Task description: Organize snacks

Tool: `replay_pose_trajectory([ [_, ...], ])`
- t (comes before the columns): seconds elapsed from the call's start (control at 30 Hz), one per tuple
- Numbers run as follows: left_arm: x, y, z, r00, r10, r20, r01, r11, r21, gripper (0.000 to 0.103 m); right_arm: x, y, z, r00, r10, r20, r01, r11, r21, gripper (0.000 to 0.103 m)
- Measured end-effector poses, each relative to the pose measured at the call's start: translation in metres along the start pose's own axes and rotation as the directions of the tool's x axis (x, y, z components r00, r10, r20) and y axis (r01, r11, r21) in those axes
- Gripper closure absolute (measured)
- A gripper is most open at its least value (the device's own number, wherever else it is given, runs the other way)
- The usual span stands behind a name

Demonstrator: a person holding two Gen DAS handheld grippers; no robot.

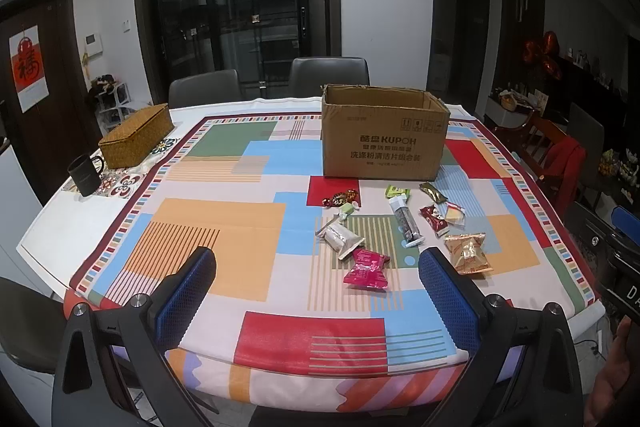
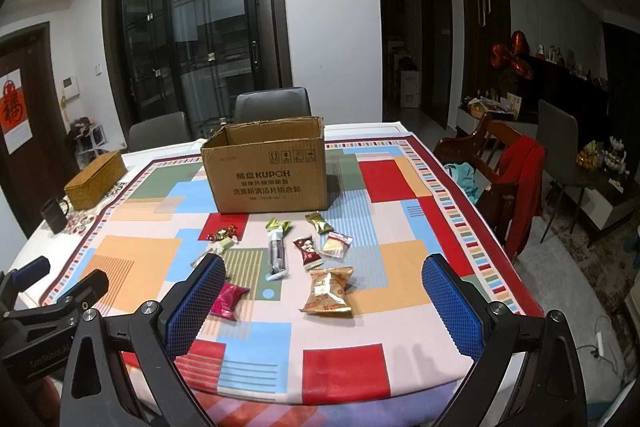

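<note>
Several wrapped snacks lie loose on the patterned tablecloth in front of an open cardboard box (image 1: 384, 143) (image 2: 268, 175): a pink packet (image 1: 366, 269) (image 2: 227, 301), a gold packet (image 1: 468, 253) (image 2: 329, 293), a long dark stick pack (image 1: 406, 221) (image 2: 276, 253), a dark red packet (image 1: 434, 219) (image 2: 308, 251), green packets and candies. My left gripper (image 1: 316, 295) is open and empty above the table's near edge, short of the snacks. My right gripper (image 2: 324, 303) is open and empty, with the gold packet seen between its fingers further off.
A woven lidded basket (image 1: 136, 135) (image 2: 96, 179) and a black mug (image 1: 85, 174) (image 2: 54, 214) stand at the far left. Grey chairs stand behind the table; a wooden chair with a red garment (image 2: 520, 183) stands at the right. The left gripper shows at the right wrist view's left edge (image 2: 48, 291).
</note>
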State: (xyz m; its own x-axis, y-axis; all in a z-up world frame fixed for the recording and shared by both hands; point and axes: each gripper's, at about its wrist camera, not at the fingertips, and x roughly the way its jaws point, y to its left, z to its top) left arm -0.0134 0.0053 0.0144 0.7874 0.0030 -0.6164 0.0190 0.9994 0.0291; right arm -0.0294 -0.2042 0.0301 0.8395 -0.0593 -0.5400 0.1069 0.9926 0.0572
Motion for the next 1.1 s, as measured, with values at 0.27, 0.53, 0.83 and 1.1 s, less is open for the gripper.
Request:
replay_pose_trajectory([
  [0.27,0.0,0.0,-0.001,1.0,0.0,0.001,0.0,1.0,0.0,0.0,0.0,0.0,0.0,1.0,-0.001,0.002,0.001,1.0,-0.001,0.003],
  [0.53,-0.001,-0.002,0.0,1.0,0.0,0.009,0.0,1.0,0.005,0.0,0.001,-0.001,-0.001,1.0,-0.001,0.005,0.001,1.0,0.001,0.003],
  [0.83,0.025,-0.012,0.002,1.0,-0.005,-0.003,0.005,0.999,0.043,0.0,0.019,-0.003,-0.004,1.0,-0.014,-0.014,0.014,1.0,0.005,0.003],
  [1.1,0.062,-0.023,-0.003,0.999,-0.022,-0.037,0.025,0.996,0.084,0.0,0.057,-0.007,-0.007,0.997,-0.03,-0.067,0.03,1.0,0.0,0.003],
])
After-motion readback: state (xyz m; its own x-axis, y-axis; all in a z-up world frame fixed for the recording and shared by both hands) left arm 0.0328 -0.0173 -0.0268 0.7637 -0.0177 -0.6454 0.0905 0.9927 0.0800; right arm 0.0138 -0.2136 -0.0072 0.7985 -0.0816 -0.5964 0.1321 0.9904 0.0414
